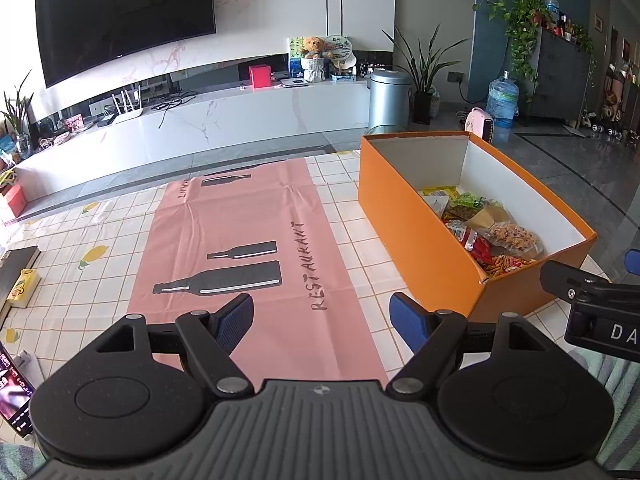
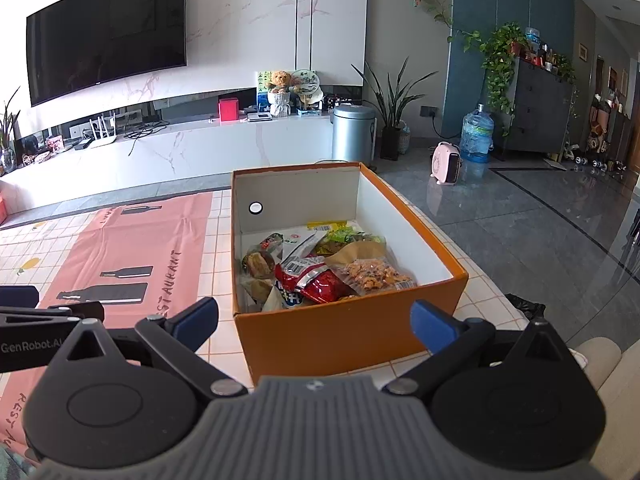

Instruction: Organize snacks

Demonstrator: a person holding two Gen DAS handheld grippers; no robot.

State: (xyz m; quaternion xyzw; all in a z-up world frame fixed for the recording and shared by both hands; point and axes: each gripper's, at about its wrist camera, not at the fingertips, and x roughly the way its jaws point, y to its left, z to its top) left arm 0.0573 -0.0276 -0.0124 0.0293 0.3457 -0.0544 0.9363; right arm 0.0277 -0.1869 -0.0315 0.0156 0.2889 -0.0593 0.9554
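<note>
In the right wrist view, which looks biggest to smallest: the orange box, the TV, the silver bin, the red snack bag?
As they look in that view only:
1. orange box, though it sits nearest the camera
2. TV
3. red snack bag and silver bin: too alike to rank

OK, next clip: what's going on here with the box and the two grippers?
A person holds two grippers over a tiled table. The left gripper hangs open above the pink mat, holding nothing. The right gripper is open too, facing the near wall of the orange box. Snack packets already lie piled inside the box. No snacks show on the mat.
</note>
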